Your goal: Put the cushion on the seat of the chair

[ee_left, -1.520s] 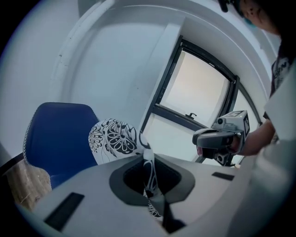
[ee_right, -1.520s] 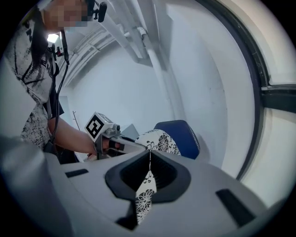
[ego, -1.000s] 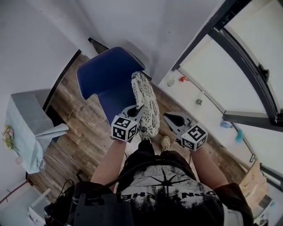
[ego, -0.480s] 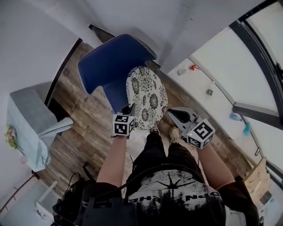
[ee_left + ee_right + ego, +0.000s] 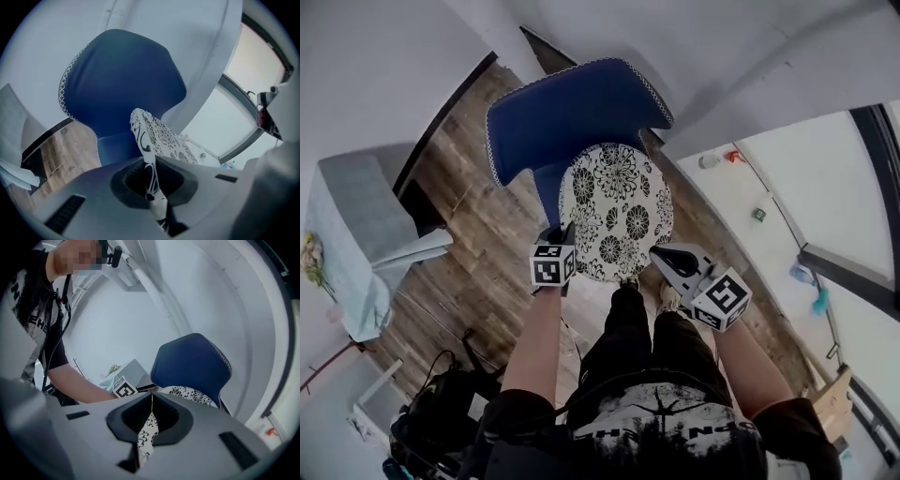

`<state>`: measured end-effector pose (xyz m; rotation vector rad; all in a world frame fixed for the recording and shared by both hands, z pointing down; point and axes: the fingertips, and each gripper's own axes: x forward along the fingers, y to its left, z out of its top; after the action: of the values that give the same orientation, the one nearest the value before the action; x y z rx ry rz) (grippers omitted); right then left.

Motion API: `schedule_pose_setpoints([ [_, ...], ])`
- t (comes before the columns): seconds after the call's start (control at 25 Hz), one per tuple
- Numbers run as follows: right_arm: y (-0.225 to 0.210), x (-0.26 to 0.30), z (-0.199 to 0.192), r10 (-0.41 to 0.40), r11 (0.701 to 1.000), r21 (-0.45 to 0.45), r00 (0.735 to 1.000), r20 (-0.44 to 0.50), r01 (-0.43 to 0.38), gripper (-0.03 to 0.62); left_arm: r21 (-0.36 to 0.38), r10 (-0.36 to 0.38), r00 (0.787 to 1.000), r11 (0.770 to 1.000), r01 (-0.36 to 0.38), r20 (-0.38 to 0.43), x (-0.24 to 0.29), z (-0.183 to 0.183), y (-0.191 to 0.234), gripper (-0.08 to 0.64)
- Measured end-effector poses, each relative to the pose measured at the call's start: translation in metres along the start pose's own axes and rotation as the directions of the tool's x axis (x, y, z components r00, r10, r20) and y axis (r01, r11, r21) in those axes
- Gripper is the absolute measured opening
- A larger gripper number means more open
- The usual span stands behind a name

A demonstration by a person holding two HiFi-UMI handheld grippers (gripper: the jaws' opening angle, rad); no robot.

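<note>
Gently: left hand-held gripper point(image 5: 564, 232) and right hand-held gripper point(image 5: 662, 255), both pinching the cushion point(image 5: 619, 208), should lower it flat onto the seat point(image 5: 547, 187) ahead.

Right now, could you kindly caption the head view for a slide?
Left gripper and right gripper hold the floral cushion over the blue chair.

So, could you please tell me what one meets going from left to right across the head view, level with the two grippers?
grey table → left gripper → floral cushion → right gripper → dark window frame
</note>
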<state>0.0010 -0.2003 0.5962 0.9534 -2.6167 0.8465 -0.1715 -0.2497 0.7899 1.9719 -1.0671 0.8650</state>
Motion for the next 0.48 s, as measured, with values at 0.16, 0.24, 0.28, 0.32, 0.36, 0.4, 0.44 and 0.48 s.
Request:
schedule_pose_setpoints([
  [0.16, 0.004, 0.012, -0.015, 0.027, 1.000, 0.012, 0.999, -0.047, -0.027, 0.018, -0.032, 0.041, 0.999, 0.999, -0.041, -0.013, 0.010, -0.021, 0.030, 0.023],
  [0.24, 0.003, 0.012, -0.024, 0.033, 0.999, 0.036, 0.997, -0.067, -0.031, 0.020, -0.008, 0.062, 0.998, 0.998, -0.062, -0.024, 0.020, -0.028, 0.039, 0.023],
  [0.28, 0.003, 0.012, -0.029, 0.040, 0.998, 0.045, 0.996, -0.079, -0.037, 0.018, 0.005, 0.072, 0.997, 0.997, -0.072, -0.031, 0.026, -0.032, 0.042, 0.023],
  [0.32, 0.002, 0.011, -0.035, 0.048, 0.998, 0.048, 0.994, -0.094, -0.044, 0.019, 0.013, 0.080, 0.996, 0.997, -0.080, -0.040, 0.032, -0.036, 0.045, 0.023],
  [0.36, 0.003, 0.012, -0.040, 0.054, 0.998, 0.045, 0.992, -0.112, -0.049, 0.018, 0.015, 0.086, 0.995, 0.996, -0.086, -0.050, 0.038, -0.041, 0.048, 0.023],
  [0.4, 0.003, 0.014, -0.045, 0.058, 0.998, 0.041, 0.990, -0.127, -0.053, 0.019, 0.016, 0.092, 0.994, 0.996, -0.091, -0.060, 0.042, -0.047, 0.053, 0.023],
  [0.44, 0.004, 0.018, -0.049, 0.061, 0.998, 0.040, 0.989, -0.137, -0.056, 0.019, 0.020, 0.100, 0.993, 0.995, -0.099, -0.068, 0.046, -0.052, 0.059, 0.023],
  [0.48, 0.004, 0.023, -0.051, 0.067, 0.997, 0.042, 0.988, -0.139, -0.062, 0.018, 0.027, 0.112, 0.991, 0.994, -0.110, -0.073, 0.050, -0.056, 0.067, 0.023],
])
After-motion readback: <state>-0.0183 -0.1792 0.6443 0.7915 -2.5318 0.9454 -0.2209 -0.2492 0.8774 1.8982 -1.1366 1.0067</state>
